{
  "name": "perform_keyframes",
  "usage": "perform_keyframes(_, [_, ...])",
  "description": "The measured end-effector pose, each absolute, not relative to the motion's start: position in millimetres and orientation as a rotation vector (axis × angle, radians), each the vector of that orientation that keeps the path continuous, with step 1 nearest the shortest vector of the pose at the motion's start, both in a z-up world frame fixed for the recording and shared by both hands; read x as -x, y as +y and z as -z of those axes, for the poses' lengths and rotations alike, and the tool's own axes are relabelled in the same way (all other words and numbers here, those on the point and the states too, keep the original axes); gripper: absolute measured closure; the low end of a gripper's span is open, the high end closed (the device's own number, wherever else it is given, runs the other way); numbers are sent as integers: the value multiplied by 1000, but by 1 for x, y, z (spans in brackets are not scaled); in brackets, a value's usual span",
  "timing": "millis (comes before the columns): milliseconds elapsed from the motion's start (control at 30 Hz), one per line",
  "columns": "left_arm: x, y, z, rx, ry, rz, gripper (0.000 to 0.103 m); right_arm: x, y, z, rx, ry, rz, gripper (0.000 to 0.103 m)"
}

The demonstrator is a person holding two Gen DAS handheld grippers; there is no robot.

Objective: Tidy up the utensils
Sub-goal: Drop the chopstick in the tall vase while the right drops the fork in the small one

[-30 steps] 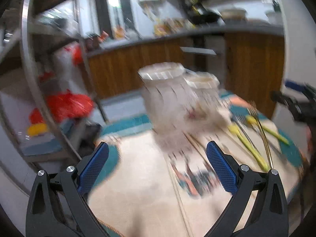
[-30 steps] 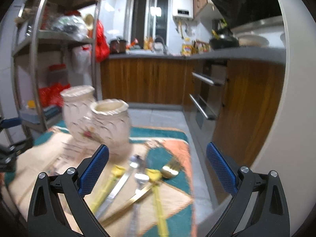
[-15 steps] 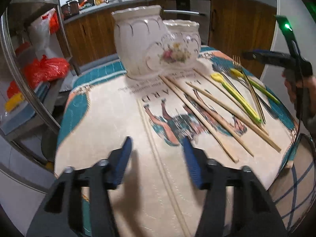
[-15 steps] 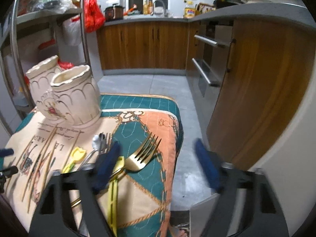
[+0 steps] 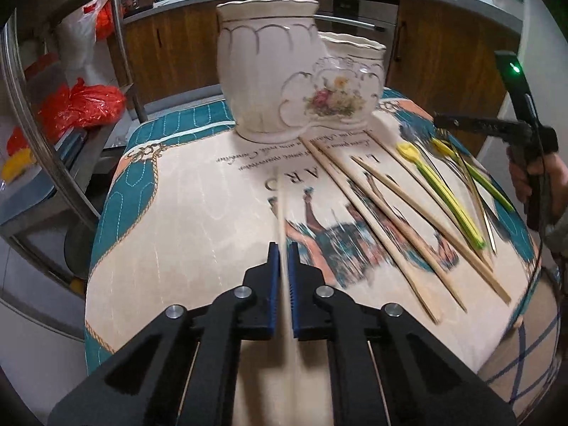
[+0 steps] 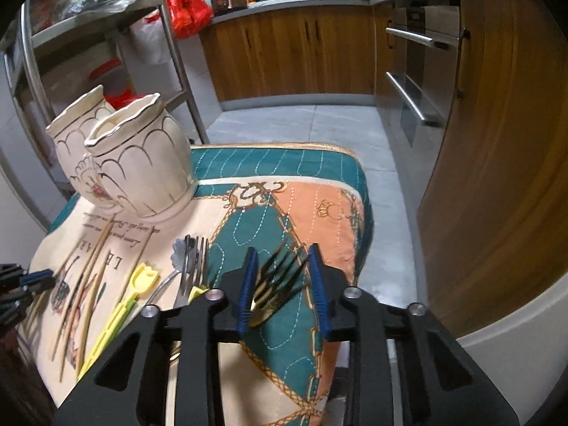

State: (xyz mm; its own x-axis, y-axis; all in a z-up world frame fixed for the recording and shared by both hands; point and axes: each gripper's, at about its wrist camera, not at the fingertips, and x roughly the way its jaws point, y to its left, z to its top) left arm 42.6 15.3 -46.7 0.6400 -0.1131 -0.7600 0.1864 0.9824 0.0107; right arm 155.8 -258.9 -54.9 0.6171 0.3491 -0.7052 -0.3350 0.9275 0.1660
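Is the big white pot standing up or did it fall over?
Standing up. The big white pot sits flat on its base on the tablecloth, with its wavy rim on top, right next to the smaller pot.

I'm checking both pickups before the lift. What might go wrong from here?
The left tool has closed on one thin chopstick, held near one end, so it may pivot or slip. The right tool has been closing around the gold fork across its tines, an uneven hold that may twist. Both ceramic holders have narrow mouths, so long utensils could catch a rim.
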Motion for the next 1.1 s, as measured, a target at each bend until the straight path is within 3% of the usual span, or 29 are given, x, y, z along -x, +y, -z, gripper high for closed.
perform_keyframes(67, [-47, 16, 47, -91, 855, 172, 98, -155, -260, 53, -38, 810, -406, 90])
perform_keyframes(167, [-50, 15, 47, -85, 844, 184, 98, -150, -259, 45, -45, 786, -417, 99])
perform_keyframes(467, [-39, 24, 36, -49, 754, 230, 98, -115, -253, -8, 12, 618, -428, 101])
perform_keyframes(800, [-18, 33, 7, -70, 548, 245, 98, -48, -229, -72, 189, 296, -366, 101])
perform_keyframes(1100, [-31, 42, -49, -20, 344, 280, 98, -53, -211, -108, 220, 163, -296, 100])
